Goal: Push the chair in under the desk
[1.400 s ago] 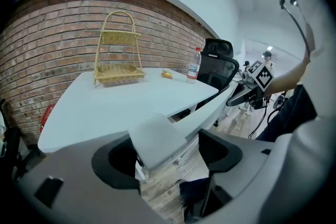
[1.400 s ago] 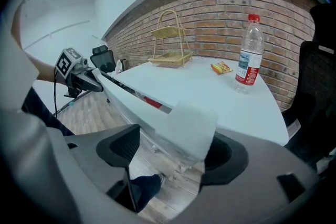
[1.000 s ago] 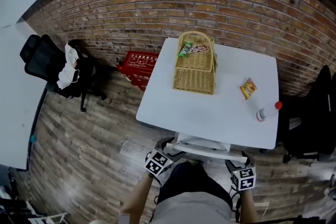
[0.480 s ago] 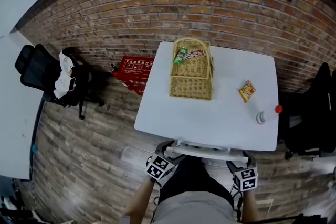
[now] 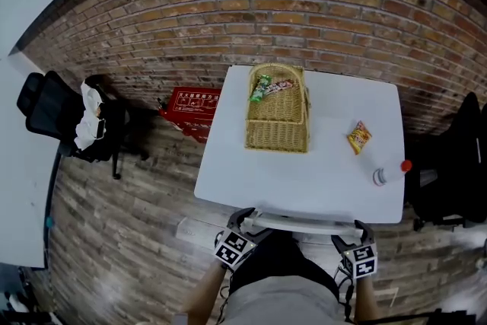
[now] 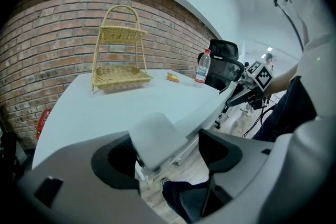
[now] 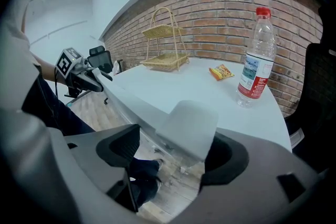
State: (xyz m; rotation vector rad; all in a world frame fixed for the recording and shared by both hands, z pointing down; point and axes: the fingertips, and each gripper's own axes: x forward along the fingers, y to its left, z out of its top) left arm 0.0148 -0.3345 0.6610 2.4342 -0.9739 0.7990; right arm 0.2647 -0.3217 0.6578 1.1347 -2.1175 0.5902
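Chair (image 5: 303,222) was seen mostly tucked beneath the white desk (image 5: 304,183), only its pale back rail showing at the near edge. Left gripper (image 5: 243,221) and right gripper (image 5: 350,229) were placed at the rail's ends. Both pairs of jaws were held wide apart, a rail end between each, unclamped. Wicker basket (image 5: 278,118) and water bottle (image 5: 380,175) were seen on the desk.

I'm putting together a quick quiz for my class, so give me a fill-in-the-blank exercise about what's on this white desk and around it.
The water bottle on the desk has a ___ cap.
The snack packet lies between the wicker basket and the ___.
The wall behind the desk is built of ___.

Missing words: red; bottle; brick.
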